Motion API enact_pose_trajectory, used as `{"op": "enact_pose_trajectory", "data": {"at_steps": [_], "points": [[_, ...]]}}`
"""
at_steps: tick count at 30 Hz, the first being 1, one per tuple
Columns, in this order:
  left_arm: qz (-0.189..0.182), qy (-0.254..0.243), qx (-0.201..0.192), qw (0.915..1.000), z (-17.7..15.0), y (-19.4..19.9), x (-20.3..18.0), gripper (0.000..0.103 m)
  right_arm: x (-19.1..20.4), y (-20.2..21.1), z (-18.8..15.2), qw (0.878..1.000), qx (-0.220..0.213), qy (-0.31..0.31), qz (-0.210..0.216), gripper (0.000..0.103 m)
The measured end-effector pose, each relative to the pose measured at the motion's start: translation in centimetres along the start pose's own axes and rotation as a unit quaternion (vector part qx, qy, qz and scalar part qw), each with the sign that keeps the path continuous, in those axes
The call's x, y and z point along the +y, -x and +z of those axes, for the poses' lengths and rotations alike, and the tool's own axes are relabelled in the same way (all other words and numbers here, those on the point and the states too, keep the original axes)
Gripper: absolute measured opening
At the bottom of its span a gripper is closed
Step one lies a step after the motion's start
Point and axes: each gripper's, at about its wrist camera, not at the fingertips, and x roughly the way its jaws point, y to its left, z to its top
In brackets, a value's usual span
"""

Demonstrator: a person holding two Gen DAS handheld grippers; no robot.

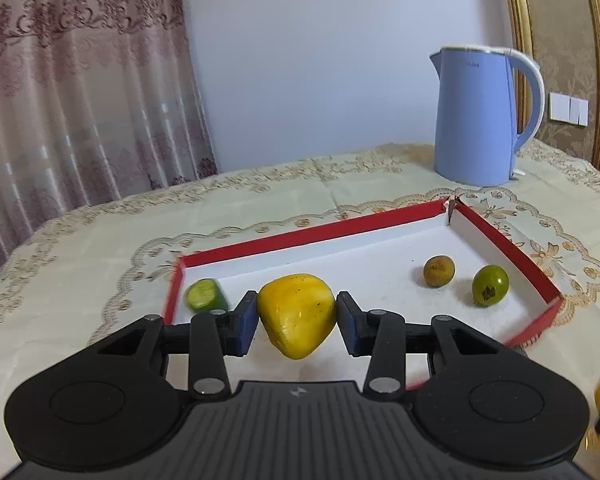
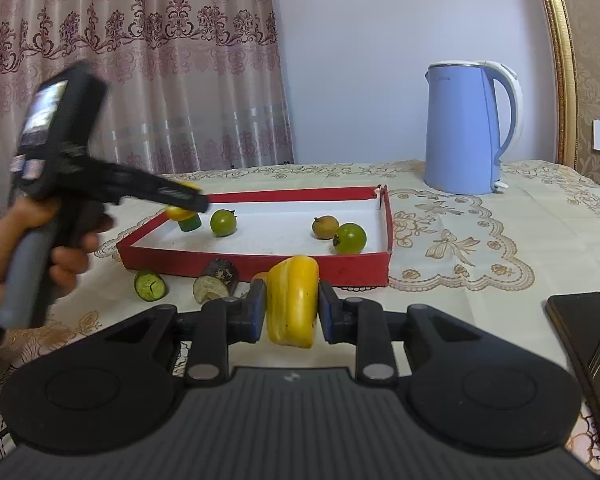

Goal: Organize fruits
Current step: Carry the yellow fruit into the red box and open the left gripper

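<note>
A table [image 2: 480,280] covered by an embroidered cloth is seen before a patterned curtain [image 2: 120,80], with a blue kettle [image 2: 466,128] standing upright toward its far right. A shallow red tray [image 2: 260,262] with a white floor is laid on the cloth, well apart from the kettle. A dark phone [image 2: 588,332] is placed at the table's near right edge. The left gripper [image 1: 297,320] is held over the near part of the tray by a hand [image 2: 28,248], and a yellow pepper piece [image 1: 296,314] is clamped between its blue pads. The right gripper [image 2: 293,308] is closed on a second yellow pepper piece [image 2: 293,300], held in front of the tray's near wall. Inside the tray are found a green tomato [image 2: 350,238] touching a brown fruit [image 2: 325,227] at the right, another green tomato [image 2: 223,222] and a cucumber piece [image 1: 206,295] at the left. Outside, just beside the near wall, a second cucumber piece [image 2: 150,285] and a dark eggplant piece [image 2: 216,280] are left on the cloth.
</note>
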Motion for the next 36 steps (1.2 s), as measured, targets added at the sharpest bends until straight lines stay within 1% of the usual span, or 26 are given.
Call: {"op": "enact_pose_trajectory", "data": {"at_steps": [5, 9, 13, 15, 18, 22, 23, 28, 32, 34, 36], "points": [[0.007, -0.007, 0.025, 0.9996, 0.8, -3.1, -1.3, 0.041, 0.0, 0.1, 0.0, 1.0, 0.0, 0.001, 0.001, 0.026], [0.016, -0.013, 0.033, 0.9992, 1.4, -4.8, -2.0, 0.041, 0.1, 0.1, -0.1, 1.0, 0.001, 0.002, 0.003, 0.026], [0.014, -0.016, 0.044, 0.9988, 1.7, -6.1, -2.3, 0.042, 0.2, 0.1, -0.1, 1.0, 0.001, 0.002, 0.003, 0.026], [0.02, -0.022, 0.04, 0.9987, 1.7, -6.3, -2.5, 0.042, 0.2, 0.1, -0.1, 1.0, 0.001, 0.002, 0.003, 0.026], [0.014, -0.023, 0.041, 0.9988, 1.7, -6.3, -2.6, 0.043, 0.2, 0.1, -0.1, 1.0, 0.002, 0.002, 0.003, 0.026], [0.014, -0.022, 0.034, 0.9991, 1.7, -5.8, -2.7, 0.058, 0.5, 0.2, -0.1, 1.0, 0.003, 0.003, 0.003, 0.026], [0.015, -0.023, 0.032, 0.9991, 1.7, -5.7, -2.7, 0.059, 0.5, 0.2, -0.1, 1.0, 0.003, 0.004, 0.004, 0.026], [0.016, -0.015, 0.023, 0.9995, 1.9, -4.7, -2.2, 0.06, 0.8, 0.1, 0.0, 1.0, 0.003, 0.005, 0.005, 0.026], [0.029, 0.003, 0.015, 0.9995, 1.3, -3.2, -0.9, 0.061, 0.8, -0.2, 0.2, 1.0, 0.003, 0.006, 0.006, 0.026], [0.03, 0.014, 0.022, 0.9992, 0.8, -2.8, 0.0, 0.065, 0.8, -0.5, 0.4, 1.0, 0.002, 0.008, 0.008, 0.026], [0.031, 0.026, 0.03, 0.9987, 0.1, -2.3, 1.0, 0.065, 0.9, -0.8, 0.7, 1.0, 0.001, 0.008, 0.01, 0.026]]}}
